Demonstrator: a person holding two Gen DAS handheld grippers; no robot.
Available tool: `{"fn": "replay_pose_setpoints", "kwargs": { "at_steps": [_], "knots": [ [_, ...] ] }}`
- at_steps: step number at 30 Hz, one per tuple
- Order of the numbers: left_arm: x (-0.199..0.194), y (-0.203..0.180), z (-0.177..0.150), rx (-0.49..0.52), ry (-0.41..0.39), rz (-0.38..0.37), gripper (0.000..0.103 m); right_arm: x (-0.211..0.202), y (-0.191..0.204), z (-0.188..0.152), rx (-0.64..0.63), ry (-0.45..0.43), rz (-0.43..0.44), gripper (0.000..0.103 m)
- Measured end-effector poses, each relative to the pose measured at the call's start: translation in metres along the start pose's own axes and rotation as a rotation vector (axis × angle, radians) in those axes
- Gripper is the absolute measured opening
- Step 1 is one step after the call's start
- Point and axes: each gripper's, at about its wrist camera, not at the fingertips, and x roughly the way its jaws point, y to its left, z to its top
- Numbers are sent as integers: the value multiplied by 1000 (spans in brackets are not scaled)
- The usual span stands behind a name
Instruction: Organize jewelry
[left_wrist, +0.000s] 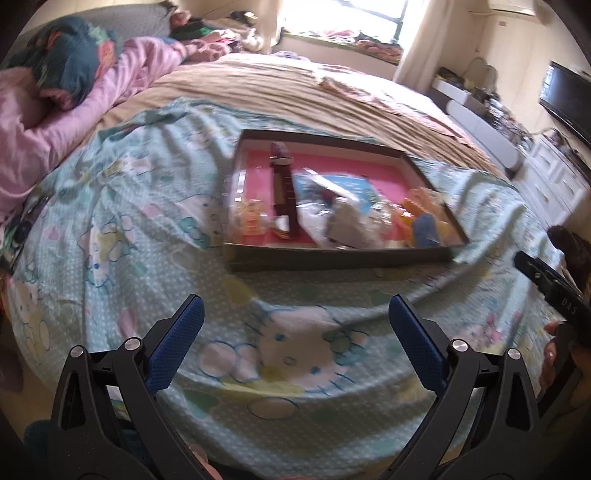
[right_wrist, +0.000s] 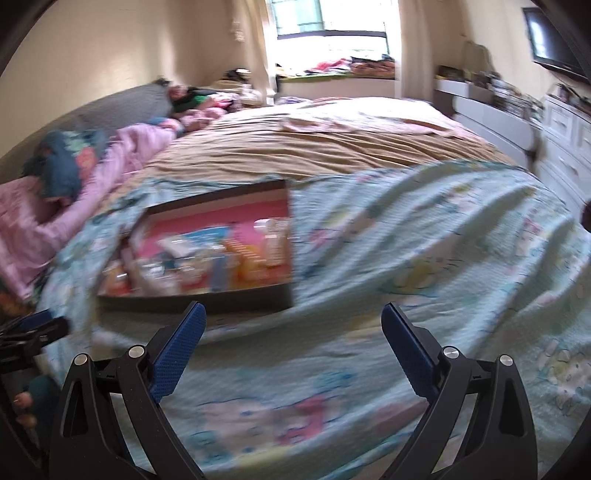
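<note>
One dark, pink-lined tray (left_wrist: 332, 254) of blurred jewelry packets is lying ahead of two grippers (left_wrist: 295, 317) (right_wrist: 293, 319), both gaping empty.

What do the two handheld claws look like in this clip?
Both match: the left claw and right claw have black plastic frames with triangular cut-outs, silver round pivot bolts, and blue dimpled pads on each finger. The left view shows white lettering on the right claw's black body.
</note>
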Motion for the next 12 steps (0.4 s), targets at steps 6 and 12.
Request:
{"fn": "replay_pose_setpoints", "kwargs": {
  "at_steps": [6,12],
  "knots": [
    [51,74,41,-123,39,255,94,45,-82,18,118,7,-240,98],
    [124,163,93,-224,91,440,94,109,-173,38,194,108,-461,98]
  ]
}}
